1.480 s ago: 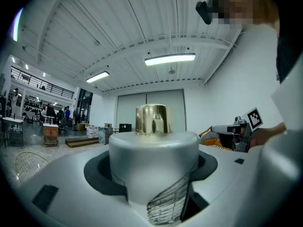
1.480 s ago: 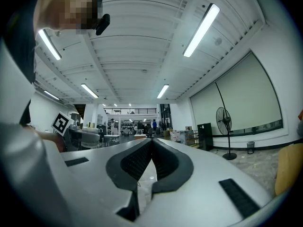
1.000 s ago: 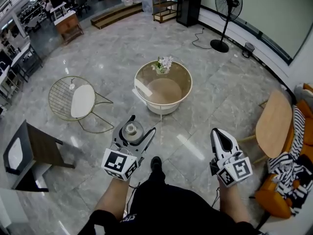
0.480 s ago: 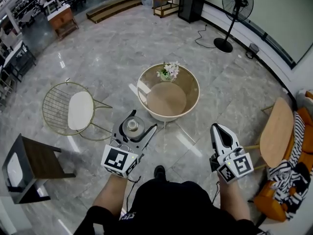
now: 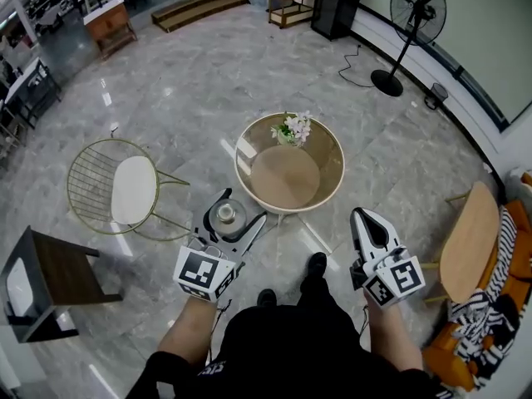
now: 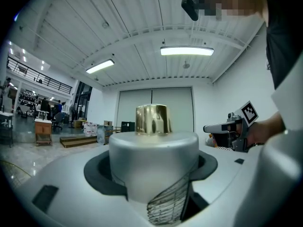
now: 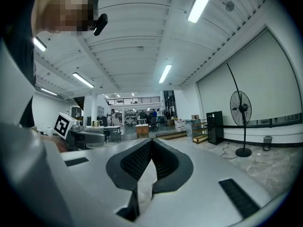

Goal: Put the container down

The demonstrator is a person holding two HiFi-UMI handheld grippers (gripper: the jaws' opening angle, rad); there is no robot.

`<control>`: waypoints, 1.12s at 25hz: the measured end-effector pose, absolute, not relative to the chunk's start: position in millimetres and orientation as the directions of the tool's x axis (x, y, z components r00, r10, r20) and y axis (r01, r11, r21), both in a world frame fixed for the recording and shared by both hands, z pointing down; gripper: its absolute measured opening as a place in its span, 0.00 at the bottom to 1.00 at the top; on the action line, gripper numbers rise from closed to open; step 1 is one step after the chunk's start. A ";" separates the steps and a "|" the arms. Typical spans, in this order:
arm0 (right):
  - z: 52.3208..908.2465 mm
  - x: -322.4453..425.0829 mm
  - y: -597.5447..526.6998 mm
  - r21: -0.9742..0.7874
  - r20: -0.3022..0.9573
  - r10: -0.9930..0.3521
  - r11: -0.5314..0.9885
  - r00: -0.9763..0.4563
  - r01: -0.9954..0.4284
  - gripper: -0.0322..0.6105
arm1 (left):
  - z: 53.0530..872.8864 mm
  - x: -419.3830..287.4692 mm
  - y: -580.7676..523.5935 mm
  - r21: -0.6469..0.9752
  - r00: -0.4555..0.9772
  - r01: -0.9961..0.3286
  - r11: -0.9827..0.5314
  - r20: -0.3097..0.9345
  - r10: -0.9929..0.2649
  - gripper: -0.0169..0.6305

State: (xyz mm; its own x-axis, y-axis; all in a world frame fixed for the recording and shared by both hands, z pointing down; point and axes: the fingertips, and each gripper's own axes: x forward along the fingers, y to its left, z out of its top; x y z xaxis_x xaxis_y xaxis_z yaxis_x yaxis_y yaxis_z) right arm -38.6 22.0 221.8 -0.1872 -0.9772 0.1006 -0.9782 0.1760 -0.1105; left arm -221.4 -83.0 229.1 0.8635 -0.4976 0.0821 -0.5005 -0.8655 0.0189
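Observation:
A small silver container (image 5: 224, 216) with a gold knob on its lid sits between the jaws of my left gripper (image 5: 237, 209), which is shut on it and holds it above the floor, short of the round table (image 5: 326, 189). In the left gripper view the container (image 6: 152, 162) fills the jaws, its gold knob (image 6: 152, 119) on top. My right gripper (image 5: 363, 218) is shut with nothing in it, to the right of the table's near edge; in its own view the dark pads (image 7: 137, 161) meet at the tips.
A small white flower arrangement (image 5: 293, 128) stands at the table's far rim. A wire chair (image 5: 108, 186) with a white seat is to the left, a dark side table (image 5: 62, 273) at lower left. A standing fan (image 5: 416, 17), a wooden tabletop (image 5: 467, 239) and an orange sofa (image 5: 465, 360) lie right.
The person has stepped forward: the round table now lies closer to both grippers. The left gripper still holds the container; the right one stays shut.

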 end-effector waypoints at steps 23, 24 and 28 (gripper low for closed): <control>287.4 193.6 -141.8 -0.137 0.188 -0.809 0.541 -0.558 -0.830 0.07 | 244.9 16.8 -184.0 0.048 0.684 -0.729 -0.682 0.091 -0.724 0.56; 291.2 194.4 -144.4 -0.148 0.193 -0.804 0.544 -0.563 -0.826 0.07 | 249.3 21.1 -187.1 0.058 0.684 -0.729 -0.682 0.092 -0.724 0.56; 307.4 196.6 -153.8 -0.172 0.216 -0.802 0.531 -0.558 -0.830 0.07 | 273.3 33.3 -196.7 0.071 0.701 -0.712 -0.698 0.113 -0.704 0.56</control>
State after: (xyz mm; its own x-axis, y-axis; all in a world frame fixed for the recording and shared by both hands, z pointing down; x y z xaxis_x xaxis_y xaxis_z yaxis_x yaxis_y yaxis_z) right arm 196.6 -153.8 307.4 -0.5576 -0.8016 0.2157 -0.8298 0.5309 -0.1720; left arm 33.3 -196.7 273.3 0.7012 -0.7039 0.1133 -0.7124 -0.6982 0.0712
